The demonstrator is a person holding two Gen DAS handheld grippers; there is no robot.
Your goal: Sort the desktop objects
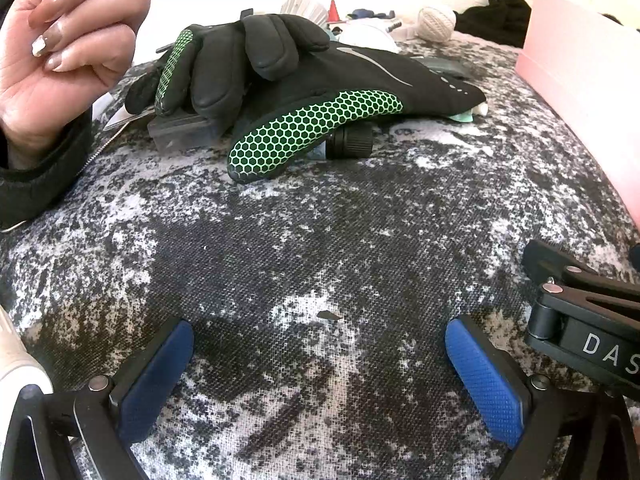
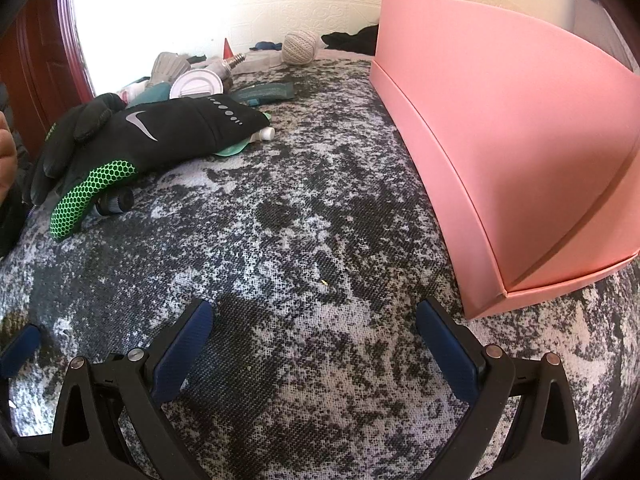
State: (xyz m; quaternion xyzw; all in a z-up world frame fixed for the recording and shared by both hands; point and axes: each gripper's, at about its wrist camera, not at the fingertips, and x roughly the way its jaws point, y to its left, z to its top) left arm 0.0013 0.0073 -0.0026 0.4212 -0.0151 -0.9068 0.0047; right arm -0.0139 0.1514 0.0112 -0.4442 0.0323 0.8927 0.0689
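Observation:
A black glove with green honeycomb patches point(image 1: 304, 92) lies over a pile of small objects; it also shows in the right wrist view point(image 2: 160, 136). A small black cap or bottle point(image 1: 350, 144) pokes out from under it. My left gripper point(image 1: 320, 356) is open and empty, low over the mottled cloth point(image 1: 320, 240), well short of the glove. My right gripper point(image 2: 314, 344) is open and empty beside the pink box point(image 2: 500, 152). The right gripper's body shows at the left wrist view's right edge point(image 1: 588, 320).
A bare hand point(image 1: 68, 48) hovers at the upper left. Behind the glove lie a ball of twine point(image 2: 299, 46), a light bulb point(image 2: 228, 66), a white lid point(image 2: 197, 84), a red cone point(image 2: 228, 48) and a teal packet point(image 2: 264, 92). The pink box also shows in the left wrist view point(image 1: 580, 92).

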